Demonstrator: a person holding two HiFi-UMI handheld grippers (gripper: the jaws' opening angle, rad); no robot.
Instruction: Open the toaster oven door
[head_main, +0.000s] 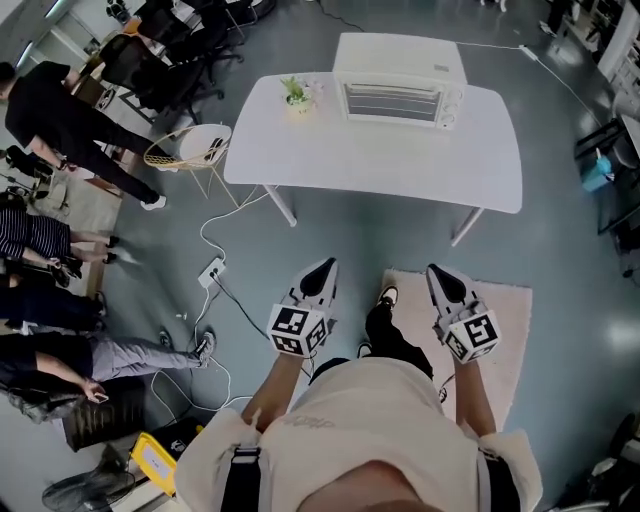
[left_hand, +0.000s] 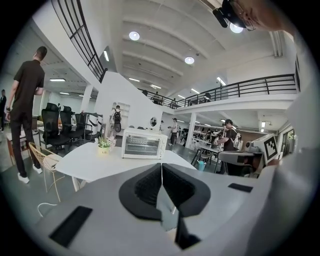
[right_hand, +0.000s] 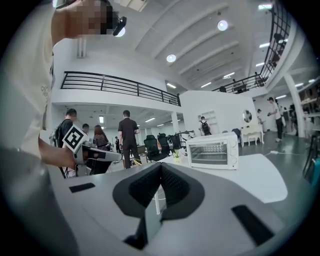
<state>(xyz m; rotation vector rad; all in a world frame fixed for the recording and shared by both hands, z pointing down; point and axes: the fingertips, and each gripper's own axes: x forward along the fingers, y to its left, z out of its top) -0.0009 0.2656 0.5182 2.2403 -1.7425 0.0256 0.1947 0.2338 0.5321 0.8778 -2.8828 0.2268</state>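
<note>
A white toaster oven (head_main: 400, 92) stands at the back of a white table (head_main: 380, 160), its glass door closed. It also shows far ahead as the toaster oven (left_hand: 144, 143) in the left gripper view and the toaster oven (right_hand: 212, 151) in the right gripper view. My left gripper (head_main: 321, 272) and right gripper (head_main: 440, 276) hang over the floor, well short of the table's front edge. Both are shut with nothing between the jaws. In its own view the left gripper (left_hand: 161, 167) has pads pressed together; the right gripper (right_hand: 161, 167) looks the same.
A small potted plant (head_main: 297, 96) sits left of the oven. A wicker chair (head_main: 190, 148) stands off the table's left end. A power strip (head_main: 211, 272) and white cables lie on the floor at left. Several people (head_main: 60, 120) stand or sit at left. A beige rug (head_main: 500, 330) lies underfoot.
</note>
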